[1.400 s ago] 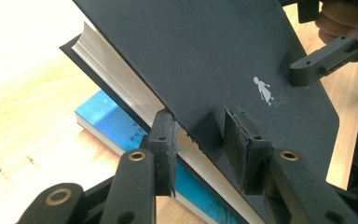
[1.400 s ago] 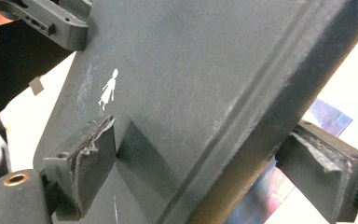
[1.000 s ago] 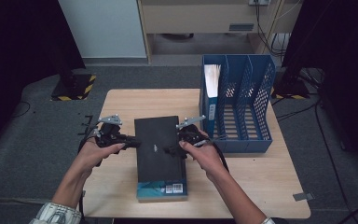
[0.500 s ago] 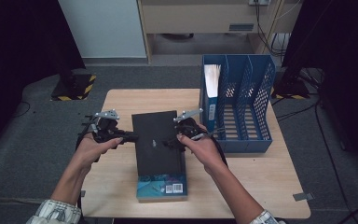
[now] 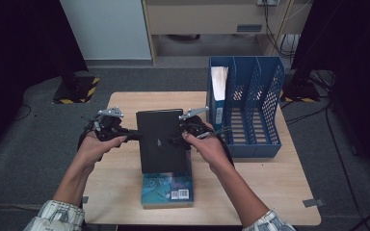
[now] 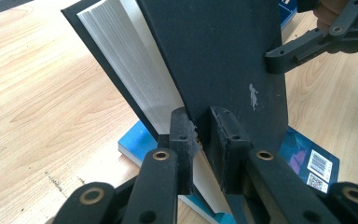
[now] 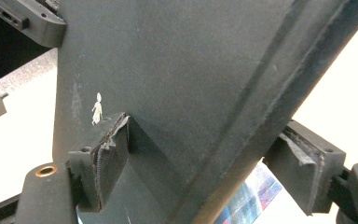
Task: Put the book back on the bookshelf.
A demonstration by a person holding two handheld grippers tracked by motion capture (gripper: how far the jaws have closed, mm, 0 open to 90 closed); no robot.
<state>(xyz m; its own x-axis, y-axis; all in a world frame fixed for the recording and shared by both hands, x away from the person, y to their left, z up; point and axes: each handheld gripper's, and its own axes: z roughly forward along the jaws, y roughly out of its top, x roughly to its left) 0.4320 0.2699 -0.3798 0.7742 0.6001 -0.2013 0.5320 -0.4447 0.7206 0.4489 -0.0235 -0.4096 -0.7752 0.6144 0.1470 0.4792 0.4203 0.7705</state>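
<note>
Left fingers [image 6: 185,135] have just closed on the black book's [image 5: 161,139] cover; right gripper [image 7: 205,163] has been narrowing around its spine, raised above the blue book [image 5: 167,188]. Keep both grips firm, lifting toward the file rack [image 5: 265,115] far right.

On the counter [image 5: 125,192] a paperback [image 5: 167,188] lies flat near the person's edge, about midway across. Above it a hardcover book [image 5: 161,140] is raised and tilted, partly covering the paperback from behind. The left gripper [image 5: 127,135] meets this book's left edge and the right gripper [image 5: 180,140] its right edge, so the book sits between them. To the right of the book, at the counter's far right part, stands a file rack [image 5: 255,120]; a folder [image 5: 218,91] stands in its leftmost compartment.
</note>
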